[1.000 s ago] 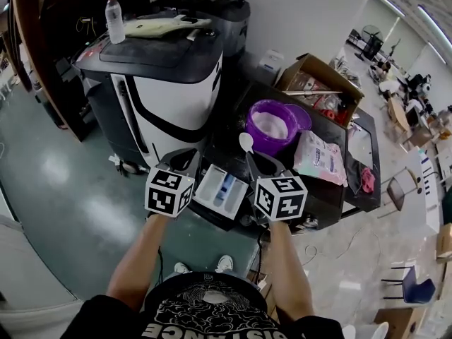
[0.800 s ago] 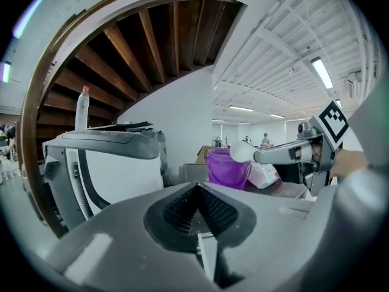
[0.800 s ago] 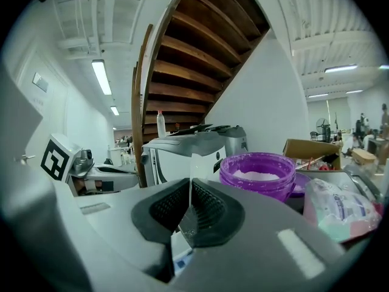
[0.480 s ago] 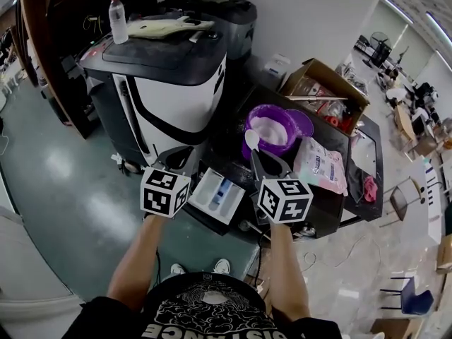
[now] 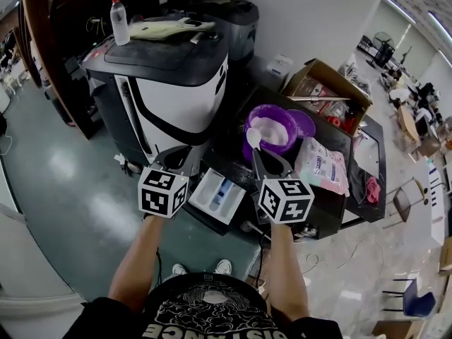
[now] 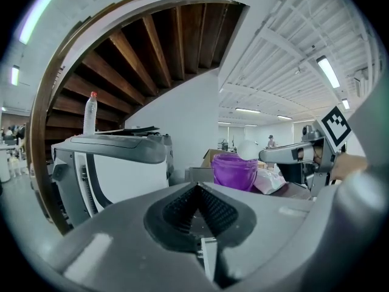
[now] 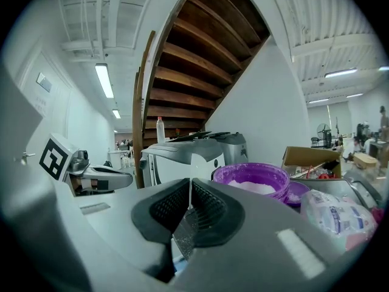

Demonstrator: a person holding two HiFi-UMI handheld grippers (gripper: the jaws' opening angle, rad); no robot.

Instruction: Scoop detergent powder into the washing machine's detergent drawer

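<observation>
One big white-and-black machine (image 5: 169, 83) fills the left of my head view, with a plastic bottle (image 5: 119, 20) standing on its lid. Just to its right is the dark-topped unit (image 5: 325, 203) that carries everything I am working with. At its far end sits an open cardboard box (image 5: 328, 90).

On that top, the purple tub (image 7: 276, 176) of white detergent powder (image 5: 272, 124) stands nearest the big machine. The detergent bag (image 5: 321, 164) lies just beside the tub, on its right.

The detergent drawer (image 5: 219, 193) is pulled out at the near edge. It lies between my two grippers, below and left of the tub, with its white and blue compartments open to the camera.

My right gripper (image 7: 190, 190) has its jaws pressed together on the thin handle of a white spoon (image 5: 252, 138). The spoon's bowl is up at the tub's near-left rim, beyond the drawer and to its right. I cannot tell whether the bowl holds powder.

My left gripper (image 6: 197, 190) has its jaws pressed together with nothing between them. It hangs just left of the drawer, apart from it, pointing toward the big machine.
</observation>
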